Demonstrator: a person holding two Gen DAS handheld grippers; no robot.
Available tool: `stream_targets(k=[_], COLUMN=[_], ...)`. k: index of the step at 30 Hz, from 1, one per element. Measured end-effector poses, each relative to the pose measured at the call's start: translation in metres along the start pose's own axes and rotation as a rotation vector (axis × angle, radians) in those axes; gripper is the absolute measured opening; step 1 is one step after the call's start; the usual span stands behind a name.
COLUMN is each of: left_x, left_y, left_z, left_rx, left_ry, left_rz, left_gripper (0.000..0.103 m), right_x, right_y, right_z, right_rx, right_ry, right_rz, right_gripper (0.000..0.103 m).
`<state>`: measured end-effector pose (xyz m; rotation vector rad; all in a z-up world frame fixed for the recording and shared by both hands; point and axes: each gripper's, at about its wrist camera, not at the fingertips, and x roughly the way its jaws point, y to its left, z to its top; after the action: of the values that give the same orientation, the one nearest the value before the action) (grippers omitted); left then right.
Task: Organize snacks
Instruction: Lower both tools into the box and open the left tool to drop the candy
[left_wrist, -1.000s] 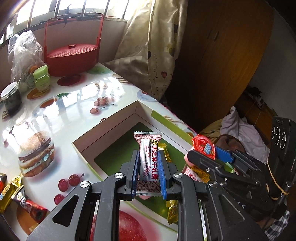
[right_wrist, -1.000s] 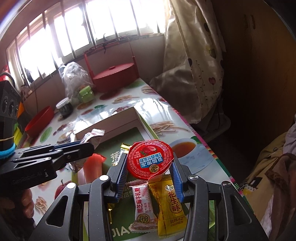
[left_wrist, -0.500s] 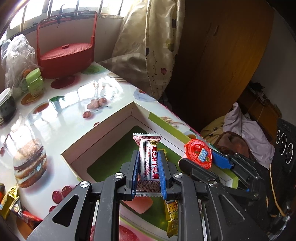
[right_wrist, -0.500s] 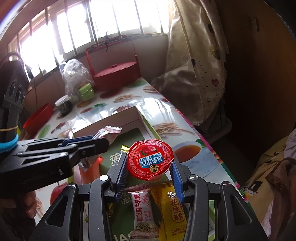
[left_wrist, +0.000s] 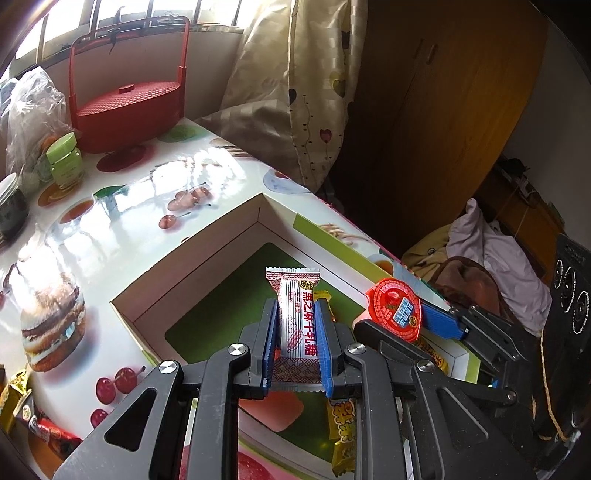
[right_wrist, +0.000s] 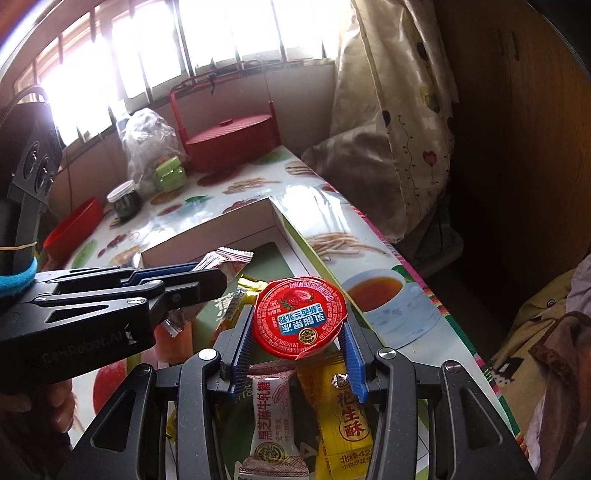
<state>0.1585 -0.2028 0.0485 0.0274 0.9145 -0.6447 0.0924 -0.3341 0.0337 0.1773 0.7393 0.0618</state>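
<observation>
Snacks in both grippers, both held over the open box (left_wrist: 192, 258) on the counter (left_wrist: 110, 221). My left gripper (left_wrist: 295, 339) pinches a white-and-red nougat bar (left_wrist: 297, 321) upright between its blue pads, wrapper end poking up past the fingertips. My right gripper (right_wrist: 297, 332) clamps a jelly cup (right_wrist: 300, 317) by its sides, red foil lid facing the camera (print reads upside down from here). Both hang above the box's green floor, left gripper just beside the right, apart. Already lying in the box under the right gripper: another nougat bar (right_wrist: 273, 424) and a yellow peanut crisp (right_wrist: 343, 417), side by side. Loose wrapped sweets (left_wrist: 22, 402) sit at the counter's near left edge, well apart from the box. Red basket (left_wrist: 129, 107) and green jar (left_wrist: 64, 158) at the far end.
</observation>
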Motion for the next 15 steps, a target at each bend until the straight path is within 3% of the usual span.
stream_targets(k=[15], left_x=[-0.0017], left_y=[-0.0054], left_z=[-0.0035], left_rx=[0.024], left_ry=[0.012], left_rz=[-0.01], left_gripper=[0.022], right_x=[-0.0045], right_y=[-0.001], right_z=[-0.0051], right_rx=[0.0], right_ry=[0.001], right_rz=[0.003], right_gripper=[0.043])
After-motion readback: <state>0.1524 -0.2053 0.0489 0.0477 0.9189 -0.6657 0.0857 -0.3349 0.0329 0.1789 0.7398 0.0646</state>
